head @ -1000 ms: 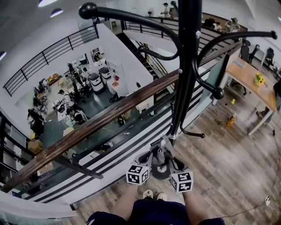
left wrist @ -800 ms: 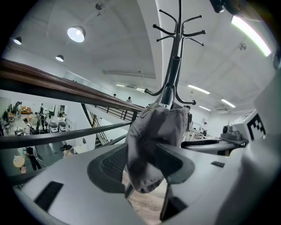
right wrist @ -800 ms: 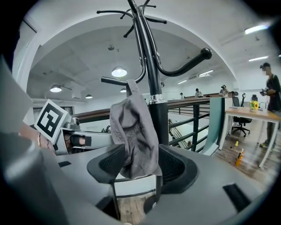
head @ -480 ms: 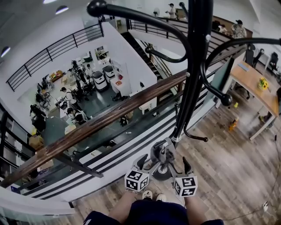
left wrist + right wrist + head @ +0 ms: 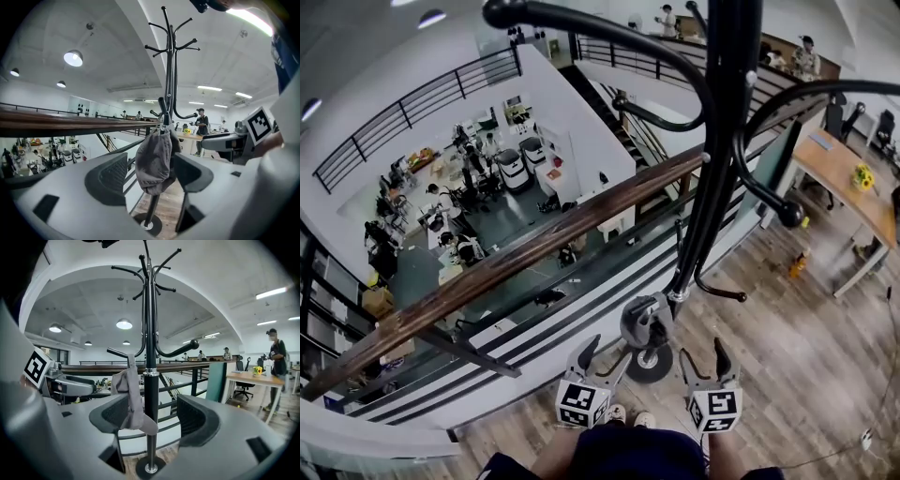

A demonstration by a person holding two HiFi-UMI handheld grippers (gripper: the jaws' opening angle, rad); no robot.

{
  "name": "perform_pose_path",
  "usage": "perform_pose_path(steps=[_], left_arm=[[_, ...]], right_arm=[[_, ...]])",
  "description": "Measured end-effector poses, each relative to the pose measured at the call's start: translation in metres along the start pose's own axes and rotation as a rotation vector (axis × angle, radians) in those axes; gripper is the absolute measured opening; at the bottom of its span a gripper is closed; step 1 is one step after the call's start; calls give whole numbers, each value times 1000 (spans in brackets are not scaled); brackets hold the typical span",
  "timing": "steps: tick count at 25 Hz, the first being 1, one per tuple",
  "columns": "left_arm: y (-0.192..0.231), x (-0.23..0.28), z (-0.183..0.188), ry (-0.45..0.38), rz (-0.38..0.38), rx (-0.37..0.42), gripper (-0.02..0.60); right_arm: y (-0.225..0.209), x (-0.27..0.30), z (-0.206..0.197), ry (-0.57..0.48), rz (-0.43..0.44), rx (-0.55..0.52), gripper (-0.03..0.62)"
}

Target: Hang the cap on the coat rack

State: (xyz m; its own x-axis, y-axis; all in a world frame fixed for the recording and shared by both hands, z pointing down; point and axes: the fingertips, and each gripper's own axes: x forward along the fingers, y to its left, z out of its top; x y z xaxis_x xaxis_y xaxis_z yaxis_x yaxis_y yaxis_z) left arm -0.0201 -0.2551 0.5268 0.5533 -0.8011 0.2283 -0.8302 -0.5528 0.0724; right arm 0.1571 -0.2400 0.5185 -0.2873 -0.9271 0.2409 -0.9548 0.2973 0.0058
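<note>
Risk, left claw (image 5: 151, 176): its jaws have just opened and stand wide apart, gripping nothing. The cap (image 5: 157, 159) hangs in line with the gap, so a sideways swing while backing off could, I judge, catch the cloth and drag it off.
Risk, cap hold: the cap drapes in a bunch from 1 low hook (image 5: 162, 104) of the coat rack (image 5: 171, 70), close beside the pole. The hold looks shallow, and a nudge might drop the cap to the floor (image 5: 787, 319).
Risk, right claw (image 5: 154, 416): also released, jaws spread and empty. Its left jaw lines up with the cap's loose lower edge, which might snag.
Cap against left claw: ahead of the tips, framed in the gap, and apart from both pads.
Cap against right claw: ahead and left of centre, with the pole nearer the middle of the gap and no contact.
Head view: the cap hangs beyond and between the 2 claws, above the rack's round base (image 5: 649, 364).
</note>
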Motion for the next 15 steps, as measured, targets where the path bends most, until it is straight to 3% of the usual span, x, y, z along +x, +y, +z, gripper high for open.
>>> perform_pose_path(steps=[8,12,15], left_arm=[[8,-5,12,-34,46,19,299],[7,-7,14,-44,50,29,289],[5,-8,13,-40,44,42,193]], right_arm=[[8,-1,2,17,10,-56,314],[12,-1,3,10,5,-75,259],[12,-2,8,-3,2,-84,174]])
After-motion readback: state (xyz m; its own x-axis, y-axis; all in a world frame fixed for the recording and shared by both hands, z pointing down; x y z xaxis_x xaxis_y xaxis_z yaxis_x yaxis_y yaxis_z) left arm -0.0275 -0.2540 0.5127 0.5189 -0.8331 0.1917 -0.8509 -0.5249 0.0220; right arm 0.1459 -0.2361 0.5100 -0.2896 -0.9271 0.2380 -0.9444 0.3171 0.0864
